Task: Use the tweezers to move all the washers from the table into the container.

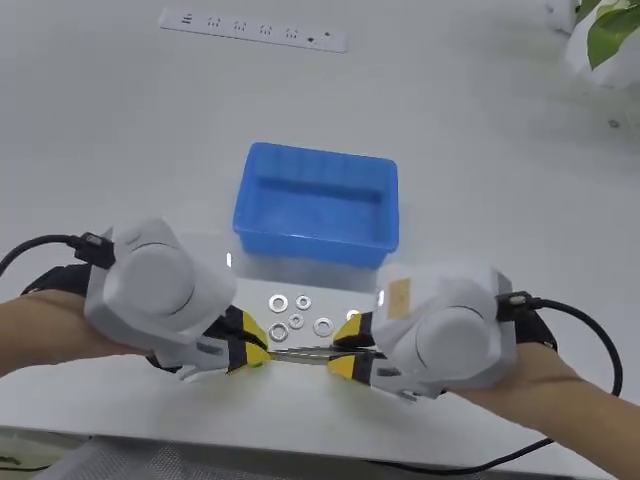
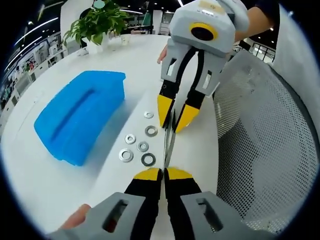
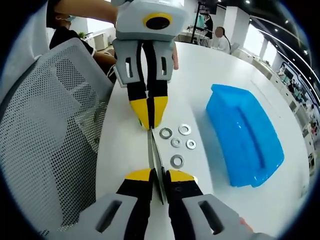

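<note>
In the head view, the left gripper [image 1: 258, 352] and the right gripper [image 1: 340, 360] are facing each other low over the white counter [image 1: 480, 120], sharing the tweezers [image 1: 305, 352] between them. The washers [image 1: 296, 320] are lying loose on the counter just beyond the tweezers, and the blue container [image 1: 318, 205] is sitting near them, farther back.

In the left gripper view, the left fingers [image 2: 148, 175] are pressing together on one end of the tweezers. A mesh chair back [image 2: 260, 150] is showing beside the counter.

In the right gripper view, the right fingers [image 3: 181, 177] are gripping the tweezers' two spread arms with a narrow gap between them. The washers are lying between the tweezers and the container, apart from both.
</note>
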The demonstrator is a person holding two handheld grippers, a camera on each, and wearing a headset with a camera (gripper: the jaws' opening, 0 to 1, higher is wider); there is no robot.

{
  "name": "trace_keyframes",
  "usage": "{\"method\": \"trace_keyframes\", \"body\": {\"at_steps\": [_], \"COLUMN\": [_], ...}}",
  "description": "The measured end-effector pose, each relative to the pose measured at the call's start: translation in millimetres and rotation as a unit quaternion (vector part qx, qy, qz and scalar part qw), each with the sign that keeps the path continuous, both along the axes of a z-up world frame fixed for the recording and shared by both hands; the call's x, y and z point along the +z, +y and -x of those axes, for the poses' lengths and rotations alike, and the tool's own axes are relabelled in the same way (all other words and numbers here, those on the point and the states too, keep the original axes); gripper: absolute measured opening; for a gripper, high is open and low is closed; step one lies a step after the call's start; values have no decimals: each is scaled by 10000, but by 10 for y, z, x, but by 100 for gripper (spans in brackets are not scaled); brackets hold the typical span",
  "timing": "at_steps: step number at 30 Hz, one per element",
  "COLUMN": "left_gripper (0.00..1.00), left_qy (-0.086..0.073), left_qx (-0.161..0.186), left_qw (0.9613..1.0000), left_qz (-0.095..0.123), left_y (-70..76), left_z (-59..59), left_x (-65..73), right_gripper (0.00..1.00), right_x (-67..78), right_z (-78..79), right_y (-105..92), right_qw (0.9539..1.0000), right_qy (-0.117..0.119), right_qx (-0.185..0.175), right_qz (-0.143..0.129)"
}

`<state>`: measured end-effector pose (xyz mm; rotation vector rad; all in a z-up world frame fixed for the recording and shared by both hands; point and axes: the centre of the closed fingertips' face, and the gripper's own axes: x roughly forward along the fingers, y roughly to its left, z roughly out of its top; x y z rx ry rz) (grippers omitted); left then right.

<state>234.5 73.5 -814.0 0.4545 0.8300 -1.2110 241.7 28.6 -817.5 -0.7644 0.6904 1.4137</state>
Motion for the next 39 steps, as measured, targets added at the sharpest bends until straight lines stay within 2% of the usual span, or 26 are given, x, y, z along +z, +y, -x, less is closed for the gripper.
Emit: {"method": "trace_keyframes", "body": {"at_steps": [6,7,10,12,17,20,23,24,28,31,33,36,39], "left_gripper": [6,6,6,6,6,7,13,13,8,7,7,6,6], "left_qy": [17,47,122,0,-28,-229,-101,-115,-183,-77,-97,-236,-195], "left_qx": [3,10,-21,-94,-183,-263,-180,-169,-216,-199,-317,-492,-439], "left_qw": [10000,10000,9999,9999,9996,9990,9995,9995,9991,9993,9989,9976,9982], "left_qz": [-14,-25,-55,-86,-202,-291,-220,-228,-308,-301,-344,-420,-347], "left_y": [1,-2,1,2,1,34,35,39,52,62,59,55,77], "left_z": [3,1,11,5,12,-12,6,-3,-15,-13,9,46,37], "left_x": [1,2,-1,1,-3,-4,-1,-3,-11,-12,-16,-1,75], "right_gripper": [10,9,8,8,7,6,6,6,6,6,6,6,6], "right_x": [1,2,2,2,4,15,64,74,118,130,136,129,139], "right_z": [8,18,32,35,52,66,59,63,81,75,85,104,108], "right_y": [10,17,18,20,30,62,110,123,163,163,166,166,168], "right_qw": [10000,9999,9998,9998,9996,9997,9996,9995,9990,9990,9988,9987,9984], "right_qy": [-19,-89,-88,-55,-71,-3,-30,-58,-112,-142,-156,-181,-222], "right_qx": [21,136,191,187,279,238,196,221,311,317,349,384,402], "right_qz": [25,12,4,0,5,-81,-204,-213,-288,-297,-303,-294,-335]}}
